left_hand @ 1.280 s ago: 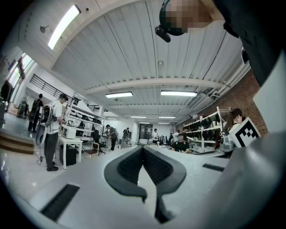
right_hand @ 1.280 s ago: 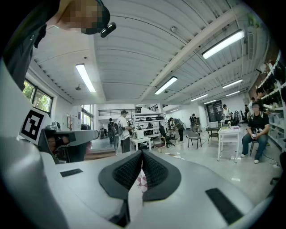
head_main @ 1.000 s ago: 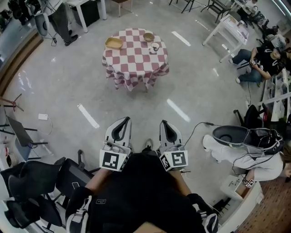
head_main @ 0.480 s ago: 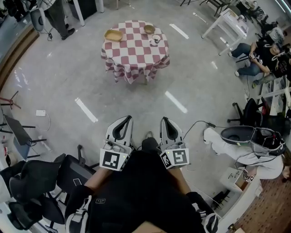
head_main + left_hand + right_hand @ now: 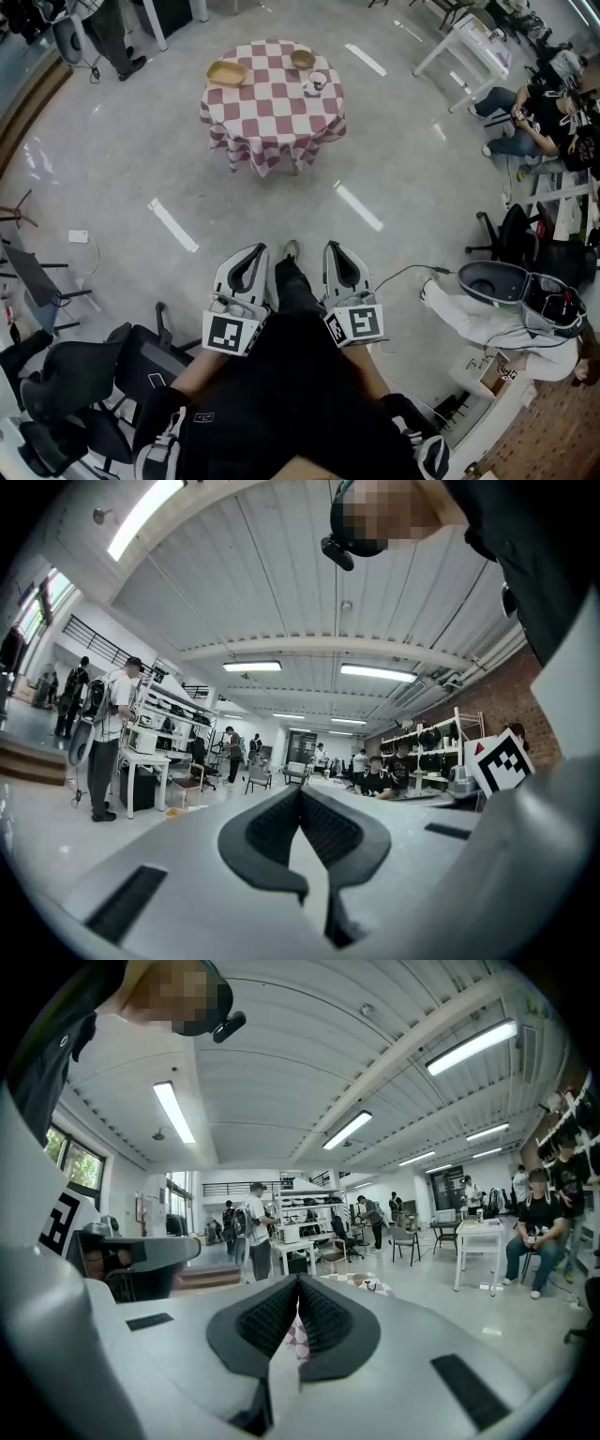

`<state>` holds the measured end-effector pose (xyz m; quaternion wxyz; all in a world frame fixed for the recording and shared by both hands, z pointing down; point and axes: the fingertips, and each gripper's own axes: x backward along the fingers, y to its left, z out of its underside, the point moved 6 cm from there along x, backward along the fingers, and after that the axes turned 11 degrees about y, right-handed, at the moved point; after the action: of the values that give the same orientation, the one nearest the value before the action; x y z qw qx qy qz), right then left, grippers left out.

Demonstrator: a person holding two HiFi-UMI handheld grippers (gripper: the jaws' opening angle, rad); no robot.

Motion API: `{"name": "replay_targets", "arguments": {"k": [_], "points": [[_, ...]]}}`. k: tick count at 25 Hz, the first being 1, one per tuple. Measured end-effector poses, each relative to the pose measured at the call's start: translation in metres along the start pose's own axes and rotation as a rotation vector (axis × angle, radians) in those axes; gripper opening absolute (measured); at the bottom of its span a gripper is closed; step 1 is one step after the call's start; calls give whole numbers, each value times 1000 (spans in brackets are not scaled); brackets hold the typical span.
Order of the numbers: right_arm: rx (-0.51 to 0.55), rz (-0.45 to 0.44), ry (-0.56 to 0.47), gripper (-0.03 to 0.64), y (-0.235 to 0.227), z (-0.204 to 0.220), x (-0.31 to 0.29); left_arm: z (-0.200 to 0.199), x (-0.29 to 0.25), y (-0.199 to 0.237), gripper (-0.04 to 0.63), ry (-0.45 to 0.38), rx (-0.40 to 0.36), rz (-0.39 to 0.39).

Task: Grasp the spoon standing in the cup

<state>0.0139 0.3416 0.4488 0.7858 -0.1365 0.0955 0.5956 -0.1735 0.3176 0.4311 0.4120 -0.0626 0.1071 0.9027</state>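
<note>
Head view: the cup (image 5: 317, 83), its spoon too small to see, stands on the checked tabletop (image 5: 267, 94), far ahead. Left gripper view: the left gripper (image 5: 302, 794) has its jaws together, empty. Right gripper view: the right gripper (image 5: 298, 1283) is the same, so arriving unopened it could topple the cup.

Both hand-held tools are pale grey moulded plastic shells. The left gripper (image 5: 255, 251) and the right gripper (image 5: 334, 247) each end in dark ribbed rubber pads (image 5: 333, 827) with black slots in the shell. At each one's six-o'clock end sits a white cube with black square markers (image 5: 232, 333). The person wears a black top (image 5: 281, 403), a black trouser leg (image 5: 291, 286) and, at twelve o'clock, a pale shoe (image 5: 291, 248).
</note>
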Motion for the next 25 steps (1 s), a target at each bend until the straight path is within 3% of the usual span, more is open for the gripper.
{"name": "replay_targets", "arguments": {"k": [4, 8, 16, 25], "points": [[2, -13, -4, 28, -30, -12, -32, -10, -37, 8, 9, -5, -5, -18], [-2, -27, -16, 28, -66, -29, -66, -21, -82, 18, 9, 48, -27, -36], [30, -73, 1, 28, -144, -57, -127, -54, -173, 21, 9, 39, -24, -77], [46, -96, 16, 28, -194, -79, -184, -69, -226, 26, 9, 49, -14, -112]]}}
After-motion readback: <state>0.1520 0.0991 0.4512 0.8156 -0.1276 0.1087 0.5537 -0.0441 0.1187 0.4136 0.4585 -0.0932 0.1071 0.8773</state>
